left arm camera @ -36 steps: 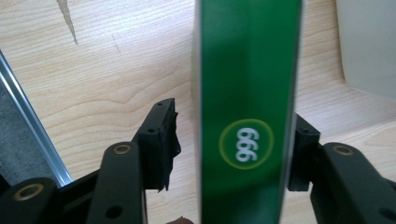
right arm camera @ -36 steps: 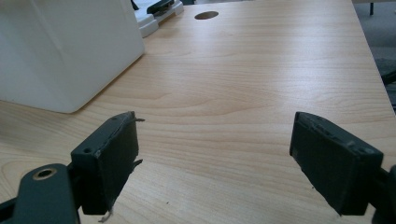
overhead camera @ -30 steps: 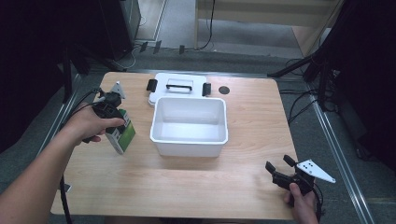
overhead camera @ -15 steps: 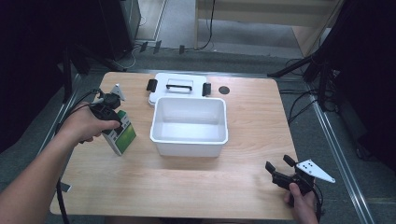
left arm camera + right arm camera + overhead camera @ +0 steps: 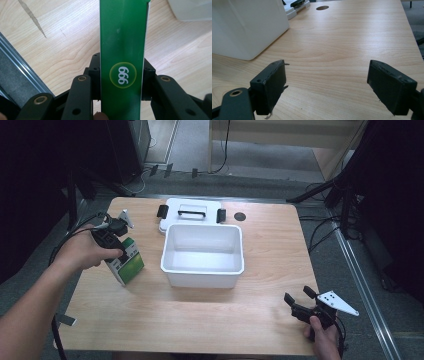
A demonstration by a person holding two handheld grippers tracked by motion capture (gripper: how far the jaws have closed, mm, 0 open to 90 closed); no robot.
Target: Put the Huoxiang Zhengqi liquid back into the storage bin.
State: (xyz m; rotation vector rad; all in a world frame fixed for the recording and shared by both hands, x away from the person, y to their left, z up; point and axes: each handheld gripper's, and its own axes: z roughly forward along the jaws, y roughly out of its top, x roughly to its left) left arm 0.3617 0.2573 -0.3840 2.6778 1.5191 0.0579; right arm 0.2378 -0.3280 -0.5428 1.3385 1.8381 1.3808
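Centrally on the wooden worktop sat a white rectangular bin, open at the top, and nothing could be seen inside it beyond its bare white floor and walls. Just behind it, touching or nearly touching its far wall, lay a white lid with a black handle and a black clip at each end. A small dark round hole marked the worktop to the right of the lid.

Left of the bin, a green and white carton stood tilted on the worktop, held by the left tongs, whose jaws were clamped against its two sides. In the left gripper view the carton ran up between the jaws, its green face bearing a round mark with "999" printed in white; its top edge was cut off by the frame, and a corner of the bin showed at the upper right. The person's left hand covered most of that gripper's body.

Near the front right corner of the worktop, the right tongs rested with jaws spread wide and nothing between them. The right gripper view showed bare wood between the jaws, the bin's side at the left, and the lid only partly visible behind it.
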